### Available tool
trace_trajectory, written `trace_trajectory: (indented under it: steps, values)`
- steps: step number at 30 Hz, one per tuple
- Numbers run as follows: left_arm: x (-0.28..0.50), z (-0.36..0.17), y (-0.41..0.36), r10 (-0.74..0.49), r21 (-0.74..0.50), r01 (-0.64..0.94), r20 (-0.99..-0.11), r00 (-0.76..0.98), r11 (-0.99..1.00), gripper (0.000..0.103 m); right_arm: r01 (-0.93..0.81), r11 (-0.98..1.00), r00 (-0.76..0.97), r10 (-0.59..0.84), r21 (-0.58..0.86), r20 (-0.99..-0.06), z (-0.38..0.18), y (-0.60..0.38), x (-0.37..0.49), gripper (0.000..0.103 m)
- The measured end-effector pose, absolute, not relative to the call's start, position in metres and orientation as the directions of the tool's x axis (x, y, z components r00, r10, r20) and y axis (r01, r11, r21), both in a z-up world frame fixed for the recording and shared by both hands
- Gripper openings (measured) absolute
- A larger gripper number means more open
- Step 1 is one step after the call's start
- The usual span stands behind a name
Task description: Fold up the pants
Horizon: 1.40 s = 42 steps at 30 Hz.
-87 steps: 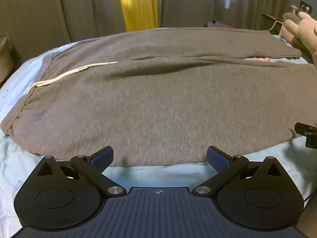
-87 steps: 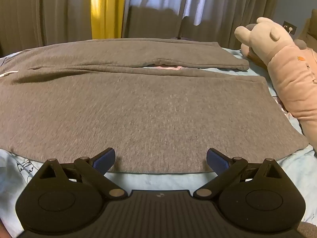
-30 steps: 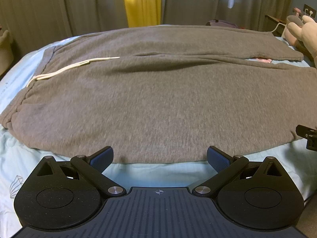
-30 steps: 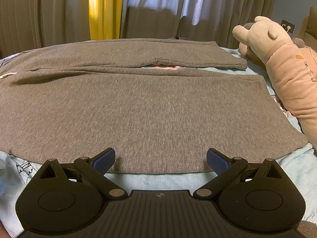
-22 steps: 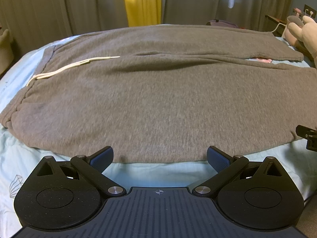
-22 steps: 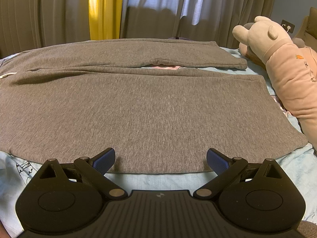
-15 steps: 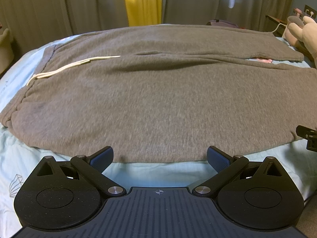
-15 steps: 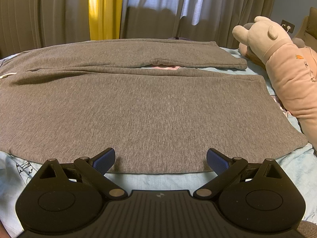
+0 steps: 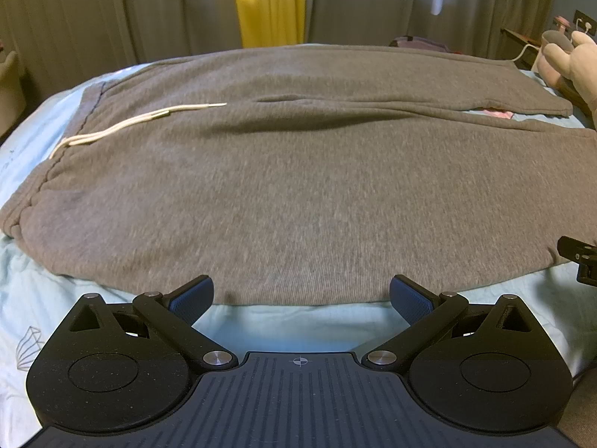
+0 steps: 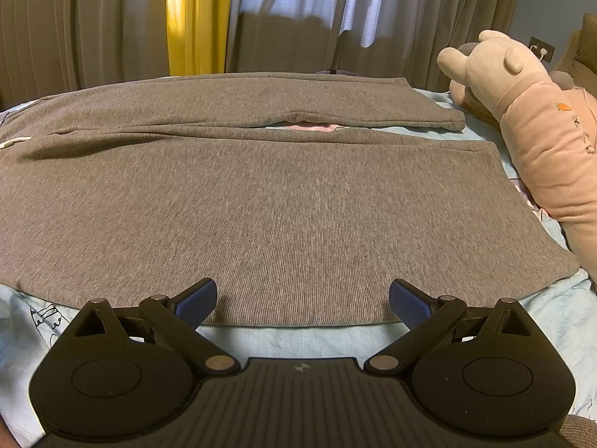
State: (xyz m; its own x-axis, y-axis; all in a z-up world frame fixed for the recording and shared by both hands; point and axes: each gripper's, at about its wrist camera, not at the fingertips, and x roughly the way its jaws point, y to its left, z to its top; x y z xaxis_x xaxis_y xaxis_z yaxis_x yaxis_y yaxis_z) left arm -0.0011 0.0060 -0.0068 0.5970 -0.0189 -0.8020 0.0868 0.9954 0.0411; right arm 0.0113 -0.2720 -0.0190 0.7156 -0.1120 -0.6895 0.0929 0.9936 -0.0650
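Note:
Grey sweatpants (image 9: 298,186) lie flat across a light blue bed sheet (image 9: 291,324), waistband at the left with a white drawstring (image 9: 141,121) on top. In the right wrist view the same pants (image 10: 280,205) show both legs side by side, cuffs toward the right. My left gripper (image 9: 301,295) is open just short of the near edge of the pants, holding nothing. My right gripper (image 10: 303,300) is open too, its blue pads over the near hem of the front leg, empty. A bit of the right gripper (image 9: 580,257) shows at the left wrist view's right edge.
A pink plush toy (image 10: 530,119) lies along the right side of the bed, close to the leg cuffs. Curtains, one yellow (image 10: 194,15), hang behind the bed. A pink patch (image 10: 306,126) shows between the two legs. A wall socket (image 10: 541,50) sits at far right.
The left gripper's view has shifted slightly since 2.9 s ago, bringing more of the waistband side into view. The right gripper has barely moved. Both stay open.

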Motion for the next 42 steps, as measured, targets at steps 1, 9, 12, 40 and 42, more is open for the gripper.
trace_trajectory:
  steps: [1, 9, 12, 40, 42]
  values:
    - [-0.0011, -0.0068, 0.006, -0.019, 0.041, 0.087, -0.802, 0.597, 0.995, 0.103, 0.094, 0.993, 0.716, -0.112, -0.065, -0.689, -0.019, -0.272, 0.0113, 0.099]
    - [-0.0003, -0.0065, 0.0061, -0.021, 0.037, 0.085, -0.805, 0.593, 0.996, 0.103, 0.094, 0.993, 0.715, -0.113, -0.065, -0.69, -0.019, -0.2716, 0.0109, 0.099]
    - [0.0004, -0.0061, 0.0064, -0.022, 0.035, 0.084, -0.806, 0.591, 0.996, 0.103, 0.094, 0.993, 0.716, -0.113, -0.065, -0.689, -0.0191, -0.2714, 0.0109, 0.099]
    - [0.0007, -0.0055, 0.007, -0.025, 0.029, 0.081, -0.81, 0.586, 0.996, 0.103, 0.094, 0.993, 0.715, -0.113, -0.065, -0.69, -0.0206, -0.2675, 0.0124, 0.099]
    - [0.0009, -0.0052, 0.0075, -0.025, 0.027, 0.08, -0.811, 0.585, 0.996, 0.103, 0.094, 0.993, 0.714, -0.113, -0.066, -0.691, -0.0211, -0.2727, 0.0102, 0.099]
